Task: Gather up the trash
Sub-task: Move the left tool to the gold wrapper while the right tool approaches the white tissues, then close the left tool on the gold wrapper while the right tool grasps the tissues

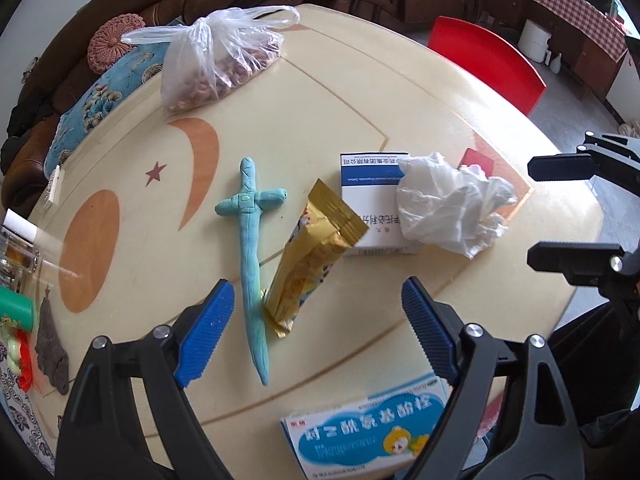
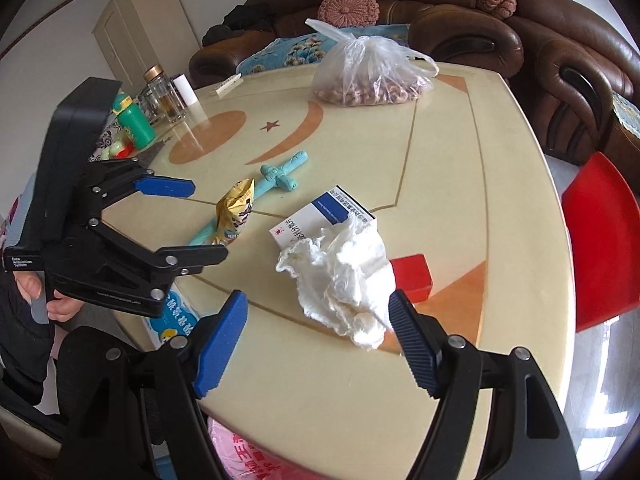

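Observation:
A gold snack wrapper (image 1: 312, 256) lies on the cream table (image 1: 360, 100), beside a teal clay sword (image 1: 250, 248). My left gripper (image 1: 320, 332) is open just above and short of the wrapper's near end. A crumpled white tissue (image 2: 344, 272) rests against a blue and white medicine box (image 2: 324, 216). My right gripper (image 2: 320, 340) is open and empty, its fingers either side of the tissue's near edge. The wrapper also shows in the right wrist view (image 2: 236, 212), as does my left gripper (image 2: 196, 220). The tissue shows in the left wrist view (image 1: 448, 204).
A clear bag of nuts (image 1: 216, 64) sits at the table's far side. A red block (image 2: 412, 276) lies right of the tissue. A second medicine box (image 1: 368, 428) lies at the near edge. Bottles and a green cup (image 2: 136, 120) stand at the left. A pink bag (image 2: 248, 452) hangs below the near edge. A red chair (image 2: 600, 240) stands at the right.

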Tool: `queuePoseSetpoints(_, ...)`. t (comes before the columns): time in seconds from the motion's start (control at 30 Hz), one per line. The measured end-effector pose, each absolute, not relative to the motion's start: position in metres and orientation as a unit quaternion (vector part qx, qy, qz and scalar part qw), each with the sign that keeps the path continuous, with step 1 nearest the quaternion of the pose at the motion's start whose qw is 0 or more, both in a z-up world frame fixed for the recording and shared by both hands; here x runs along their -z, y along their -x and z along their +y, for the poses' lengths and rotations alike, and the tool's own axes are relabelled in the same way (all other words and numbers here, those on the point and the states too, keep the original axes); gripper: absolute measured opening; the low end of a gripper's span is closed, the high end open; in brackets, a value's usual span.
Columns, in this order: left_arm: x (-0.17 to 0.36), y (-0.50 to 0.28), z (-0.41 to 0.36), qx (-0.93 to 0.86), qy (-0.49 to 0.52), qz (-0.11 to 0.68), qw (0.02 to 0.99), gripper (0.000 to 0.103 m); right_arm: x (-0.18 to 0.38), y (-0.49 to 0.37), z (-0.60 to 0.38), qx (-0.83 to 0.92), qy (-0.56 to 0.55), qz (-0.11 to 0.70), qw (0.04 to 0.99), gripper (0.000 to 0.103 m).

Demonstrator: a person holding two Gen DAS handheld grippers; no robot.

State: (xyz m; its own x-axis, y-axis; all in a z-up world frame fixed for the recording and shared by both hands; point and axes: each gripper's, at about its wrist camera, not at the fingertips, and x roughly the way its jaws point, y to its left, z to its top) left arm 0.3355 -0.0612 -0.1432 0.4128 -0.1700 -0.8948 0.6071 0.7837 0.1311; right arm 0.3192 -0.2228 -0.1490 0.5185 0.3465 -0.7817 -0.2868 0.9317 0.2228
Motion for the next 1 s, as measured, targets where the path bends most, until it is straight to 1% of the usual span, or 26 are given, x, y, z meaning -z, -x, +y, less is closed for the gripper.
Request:
queuePoseSetpoints(0.2,0.154,-0.348,-0.064,0.245,-0.227,0.488,0.807,0.084,0.158,-0.329,-0.214,-0.194,-0.013,0.459,0.867,0.072)
queuePoseSetpoints(0.57,0.163,-0.359,-0.059,0.27,-0.189,0.491,0.807,0.083,0.176,-0.342,-0.211,-0.204,-0.007,0.465,0.861,0.072)
queuePoseSetpoints(0.6,0.164,-0.36,-0.059,0.272,-0.185,0.492,0.806,0.081,0.177,-0.342,-0.211,-0.204,-0.006,0.466,0.861,0.072)
queuePoseSetpoints(0.63,0.164,-0.36,-0.059,0.273,-0.182,0.493,0.806,0.074,0.178,-0.344,-0.21,-0.203,-0.004,0.468,0.86,0.072)
queuePoseSetpoints(0.67,0.165,-0.36,-0.059,0.275,-0.18,0.493,0.805,0.071,0.179,-0.344,-0.21,-0.203,-0.002,0.469,0.859,0.072)
queuePoseSetpoints(1.0,0.174,-0.368,-0.058,0.264,-0.171,0.502,0.805,0.071,0.182,-0.35,-0.204,-0.2,0.011,0.464,0.863,0.072)
